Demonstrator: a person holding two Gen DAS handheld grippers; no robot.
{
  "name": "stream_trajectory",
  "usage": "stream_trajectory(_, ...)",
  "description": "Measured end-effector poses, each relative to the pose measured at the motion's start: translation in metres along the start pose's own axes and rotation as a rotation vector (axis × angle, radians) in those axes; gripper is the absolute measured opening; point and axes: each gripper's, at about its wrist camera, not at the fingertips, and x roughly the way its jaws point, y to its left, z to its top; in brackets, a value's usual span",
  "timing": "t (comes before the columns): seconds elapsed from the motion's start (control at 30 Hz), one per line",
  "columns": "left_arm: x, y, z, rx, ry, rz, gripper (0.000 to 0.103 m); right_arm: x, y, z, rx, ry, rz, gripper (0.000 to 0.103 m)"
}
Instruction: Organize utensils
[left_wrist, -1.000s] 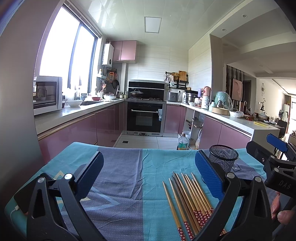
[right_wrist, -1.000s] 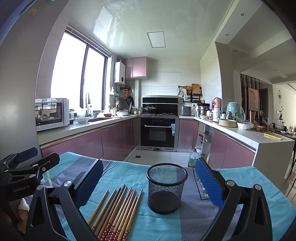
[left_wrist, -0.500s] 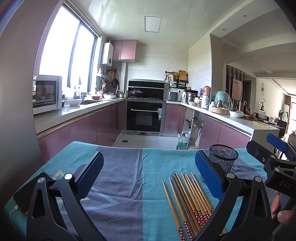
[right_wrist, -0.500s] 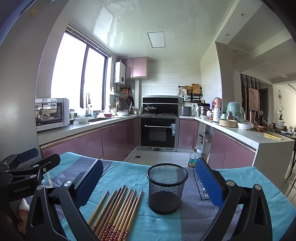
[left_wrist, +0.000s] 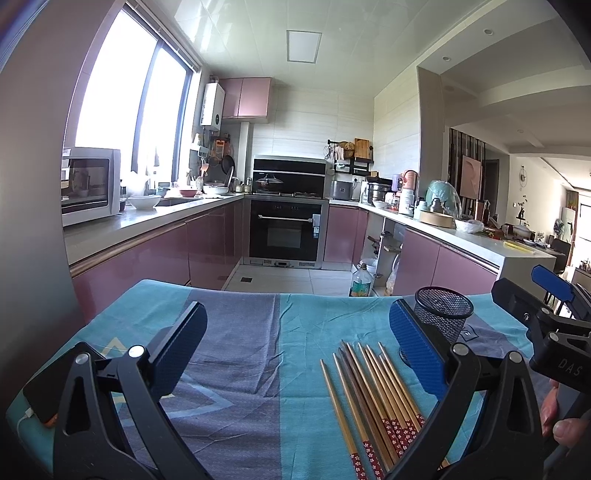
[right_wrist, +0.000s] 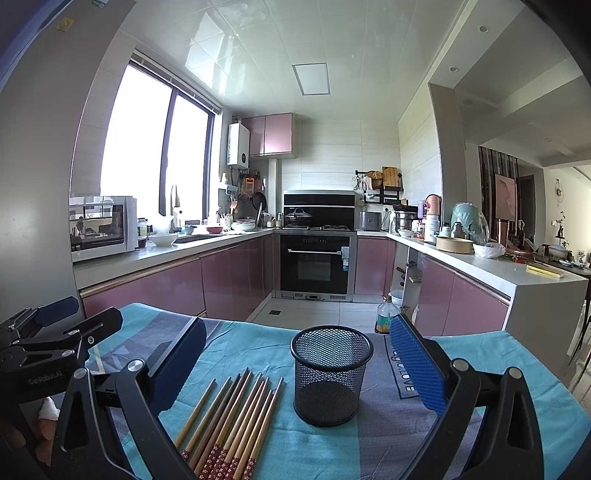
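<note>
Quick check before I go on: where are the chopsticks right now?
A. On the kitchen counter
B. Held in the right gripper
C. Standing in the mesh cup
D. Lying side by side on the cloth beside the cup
D: the chopsticks lie flat in a row on the cloth, left of the mesh cup, which holds none.

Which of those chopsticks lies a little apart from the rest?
The leftmost chopstick in the row of chopsticks: a strip of teal cloth shows between it and its neighbours, which lie packed side by side.
</note>
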Motion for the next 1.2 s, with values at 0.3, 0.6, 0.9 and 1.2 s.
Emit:
stream_trajectory(0.3,0.0005,-0.0006,0.0001,0.000,0.002,-0.003,0.097,-0.0016,-0.0020,-0.0001,0.002,0.000,-0.005,0.096)
stream_trajectory(0.6,0.0005,-0.0009,-0.0002,-0.001,0.002,-0.003,0.097,-0.0014,-0.0035,-0.0003,0.003,0.002,-0.004,0.096)
stream_trajectory(0.9,0.0006,-0.0016,-0.0004,-0.001,0.003,-0.003,0.097,-0.0023,-0.0039,-0.0007,0.004,0.001,-0.004,0.096)
stream_trajectory(1.2,0.0012,-0.0037,-0.0015,-0.001,0.009,-0.011,0.097,-0.0019,-0.0040,-0.0023,0.004,0.004,-0.005,0.096)
